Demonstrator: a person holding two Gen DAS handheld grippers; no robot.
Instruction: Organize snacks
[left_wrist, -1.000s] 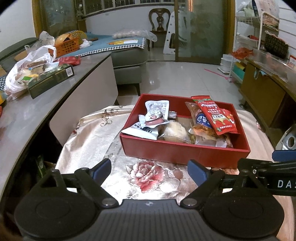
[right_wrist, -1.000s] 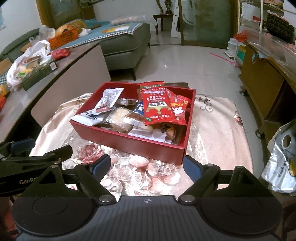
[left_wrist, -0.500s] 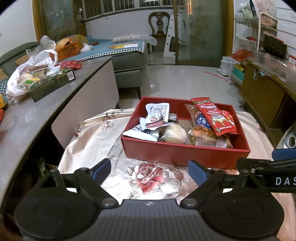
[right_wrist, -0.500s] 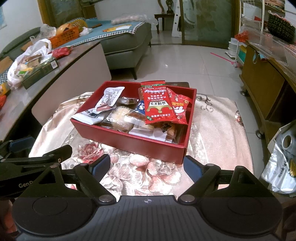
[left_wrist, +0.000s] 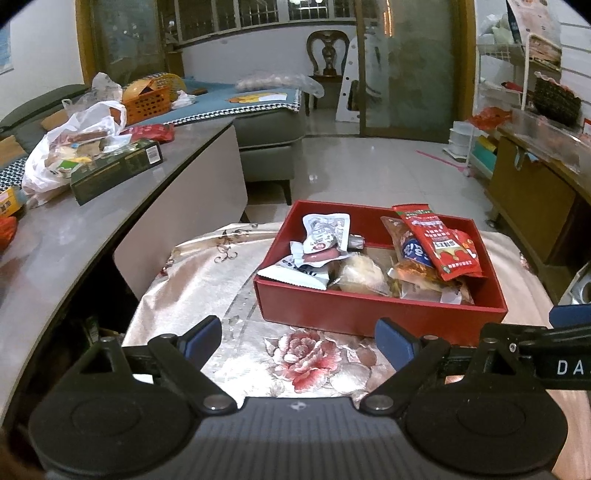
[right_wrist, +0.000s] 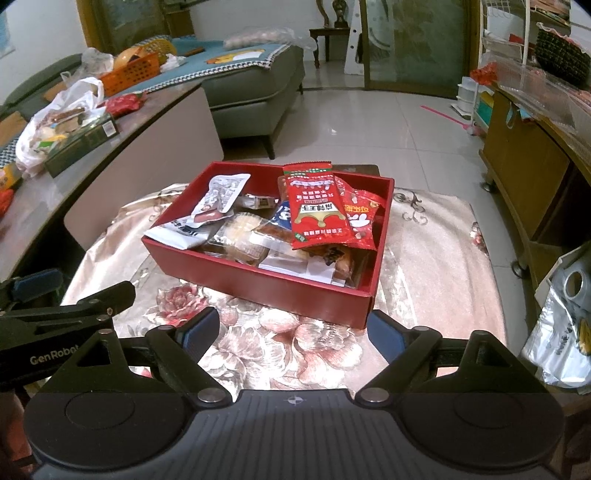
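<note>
**Both grippers back off a full box**

Over the last second your view has pulled back and risen a little: the red box (left_wrist: 380, 314) sits lower and smaller in the left camera than it did, and more of the room shows behind it. Inside the box nothing has shifted. The snacks lie in the same heap: the long red packet (right_wrist: 317, 206) on top toward the box's right side, the white pouch (right_wrist: 219, 199) propped toward its left, the pale round cake (right_wrist: 242, 236) near the front wall, and more wrappers beneath them.

Your left gripper (left_wrist: 299, 341) and right gripper (right_wrist: 293, 332) both hang just in front of the box, over the flowered cloth (left_wrist: 306, 358), jaws spread wide and holding nothing. No snack lies on the cloth around the box.

So every snack in reach is already in the box, though piled loosely, not in rows. That fits a finished gathering, or a pause before you sort the pile. More packets sit in the white bag (left_wrist: 74, 147) on the counter, well left of the box; whether they belong to this job I cannot tell.
</note>
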